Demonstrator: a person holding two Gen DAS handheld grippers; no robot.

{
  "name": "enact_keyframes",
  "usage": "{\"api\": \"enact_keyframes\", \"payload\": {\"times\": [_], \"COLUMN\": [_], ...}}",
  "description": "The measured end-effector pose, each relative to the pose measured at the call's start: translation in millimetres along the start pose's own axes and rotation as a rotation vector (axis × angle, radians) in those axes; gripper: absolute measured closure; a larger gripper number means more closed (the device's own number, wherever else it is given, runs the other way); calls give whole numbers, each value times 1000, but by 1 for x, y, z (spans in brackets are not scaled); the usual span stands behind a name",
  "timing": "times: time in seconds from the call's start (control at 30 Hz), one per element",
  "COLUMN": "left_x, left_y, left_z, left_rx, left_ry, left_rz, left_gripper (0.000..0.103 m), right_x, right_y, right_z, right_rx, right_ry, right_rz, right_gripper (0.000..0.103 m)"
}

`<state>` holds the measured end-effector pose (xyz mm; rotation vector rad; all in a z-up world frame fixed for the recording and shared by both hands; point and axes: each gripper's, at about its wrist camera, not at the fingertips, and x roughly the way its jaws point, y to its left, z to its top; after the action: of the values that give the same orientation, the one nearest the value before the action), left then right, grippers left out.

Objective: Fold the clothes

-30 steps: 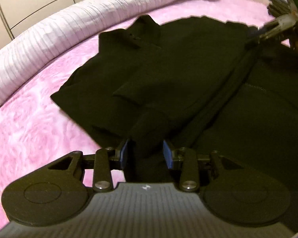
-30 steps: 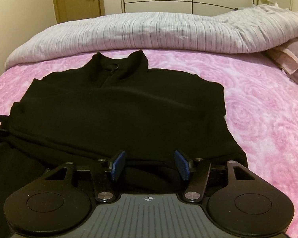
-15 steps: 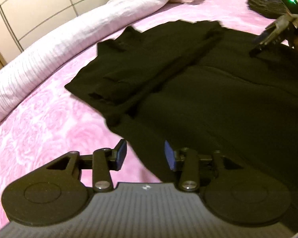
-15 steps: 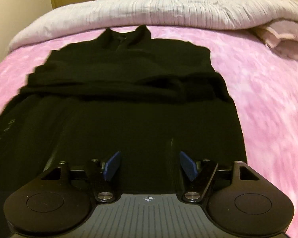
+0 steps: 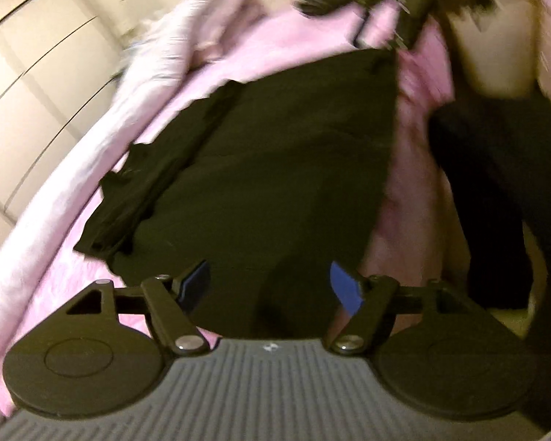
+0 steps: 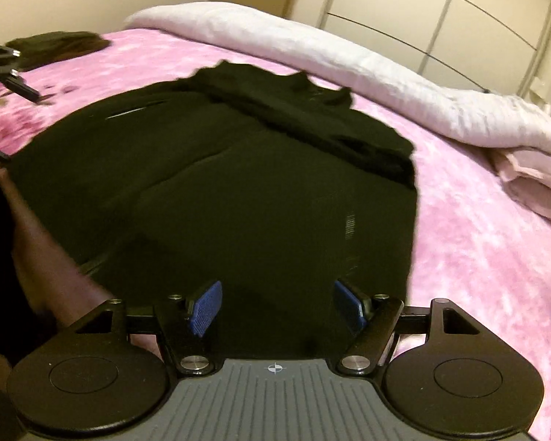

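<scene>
Black garment (image 6: 260,183) released, flat on bed (left gripper (image 5: 270,286) fingers just opening).

Matt black cloth garment (image 6: 246,191) lies on a plush pink blanket (image 6: 488,257).

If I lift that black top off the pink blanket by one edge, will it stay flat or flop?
The black top would likely flop: its sleeve is folded flat across it and it follows the pink blanket. Probably light, and the plush surface may drag on it.
</scene>
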<state>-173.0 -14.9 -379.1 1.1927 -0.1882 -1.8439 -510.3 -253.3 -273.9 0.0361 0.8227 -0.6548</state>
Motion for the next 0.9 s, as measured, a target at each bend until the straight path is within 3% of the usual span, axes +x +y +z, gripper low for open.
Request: {"api": "enact_keyframes", "payload": {"times": [0.23, 0.47, 0.53, 0.6, 0.83, 0.9], "left_x": [24, 48, 53, 53, 28, 27], "left_y": [-27, -13, -12, -9, 58, 75], "left_z": [-10, -5, -3, 0, 14, 21], "left_rx": [254, 232, 231, 194, -185, -237], "left_ry": [101, 131, 144, 147, 87, 70], "left_rz": [49, 125, 129, 112, 15, 6], "left_gripper": [35, 45, 75, 91, 94, 94], "right_x": [10, 15, 17, 18, 30, 40], "right_y": [24, 40, 50, 64, 107, 111], "right_z": [-17, -23, -25, -29, -36, -35], "right_rx": [-128, -257, -299, -352, -505, -514], "right_ry": [30, -17, -31, -56, -169, -189], "right_rz": [-10, -44, -36, -25, -43, -72], "right_gripper": [32, 32, 32, 31, 28, 28]}}
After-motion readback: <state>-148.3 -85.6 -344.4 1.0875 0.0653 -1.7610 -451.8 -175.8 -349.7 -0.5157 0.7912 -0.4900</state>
